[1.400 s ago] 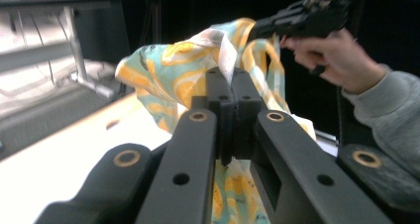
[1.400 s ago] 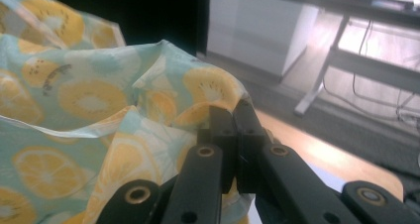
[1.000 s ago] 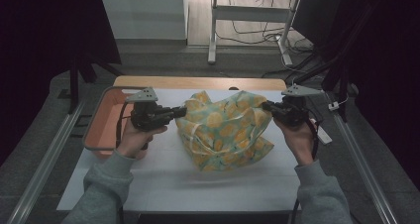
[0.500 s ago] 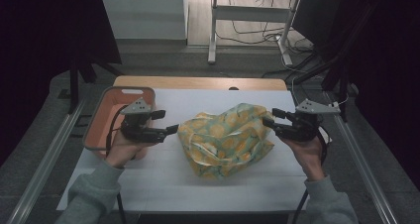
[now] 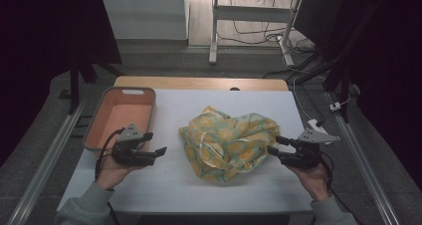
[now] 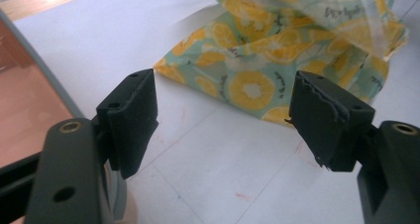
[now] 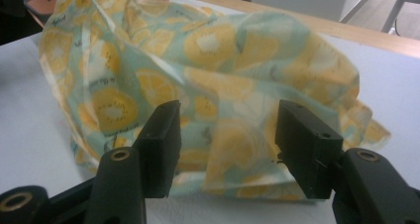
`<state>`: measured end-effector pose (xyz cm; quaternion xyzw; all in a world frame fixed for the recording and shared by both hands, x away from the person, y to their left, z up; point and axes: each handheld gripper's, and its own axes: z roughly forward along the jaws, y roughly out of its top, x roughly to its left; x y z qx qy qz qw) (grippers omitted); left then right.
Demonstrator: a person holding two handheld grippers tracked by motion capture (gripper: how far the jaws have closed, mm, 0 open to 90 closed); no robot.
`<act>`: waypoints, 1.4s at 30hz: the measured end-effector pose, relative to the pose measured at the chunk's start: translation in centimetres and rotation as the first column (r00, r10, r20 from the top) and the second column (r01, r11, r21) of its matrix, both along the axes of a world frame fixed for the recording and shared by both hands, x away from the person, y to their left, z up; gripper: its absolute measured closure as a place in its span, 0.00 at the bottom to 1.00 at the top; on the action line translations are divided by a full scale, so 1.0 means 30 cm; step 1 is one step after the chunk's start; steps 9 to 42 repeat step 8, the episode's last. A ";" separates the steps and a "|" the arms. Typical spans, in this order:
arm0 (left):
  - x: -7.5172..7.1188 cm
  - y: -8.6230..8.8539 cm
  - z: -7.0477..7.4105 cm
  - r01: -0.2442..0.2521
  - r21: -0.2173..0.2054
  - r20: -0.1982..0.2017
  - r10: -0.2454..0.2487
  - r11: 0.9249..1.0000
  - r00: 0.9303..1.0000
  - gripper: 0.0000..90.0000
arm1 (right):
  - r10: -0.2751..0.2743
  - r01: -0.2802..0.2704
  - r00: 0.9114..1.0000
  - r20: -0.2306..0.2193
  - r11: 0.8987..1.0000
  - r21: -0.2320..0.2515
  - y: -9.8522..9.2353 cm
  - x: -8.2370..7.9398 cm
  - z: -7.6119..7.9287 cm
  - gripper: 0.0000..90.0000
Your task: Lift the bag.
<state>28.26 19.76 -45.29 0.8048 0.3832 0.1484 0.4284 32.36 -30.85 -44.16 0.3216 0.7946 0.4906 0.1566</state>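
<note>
Yellow lemon slices on a pale green ground mark the crumpled cloth (image 5: 230, 143), which lies heaped at the middle of the high view on the white counter (image 5: 164, 185). At lower left of that view the left gripper (image 5: 155, 153) sits in the person's left hand (image 5: 115, 170), pointing toward the cloth but apart from it, with bare counter between its tips and the fabric's edge. Its fingers (image 6: 130, 116) have just been opening and now stand wide, with nothing between them; in the left gripper view the cloth's near corner lies beyond them, toward the upper right of the frame. At lower right of the high view the right gripper (image 5: 274, 146) is held in the right hand (image 5: 314, 177), its tips right at the cloth's right edge. Its fingers (image 7: 159, 143) are spread wide too, and in the right gripper view the fabric rises just behind the gap, though whether it touches the pads I cannot tell. An orange tray (image 5: 102, 116) with a grey rim sits at the counter's left edge, just above the left gripper.
</note>
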 end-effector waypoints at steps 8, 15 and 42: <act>0.001 -0.002 -0.010 0.001 -0.001 -0.004 -0.001 1.000 1.000 0.31 | 0.015 -0.015 1.000 0.016 0.999 -0.030 0.009 -0.010 -0.015 0.48; 0.001 -0.002 -0.010 0.001 -0.001 -0.004 -0.001 1.000 1.000 0.31 | 0.015 -0.015 1.000 0.016 0.999 -0.030 0.009 -0.010 -0.015 0.48; 0.001 -0.002 -0.010 0.001 -0.001 -0.004 -0.001 1.000 1.000 0.31 | 0.015 -0.015 1.000 0.016 0.999 -0.030 0.009 -0.010 -0.015 0.48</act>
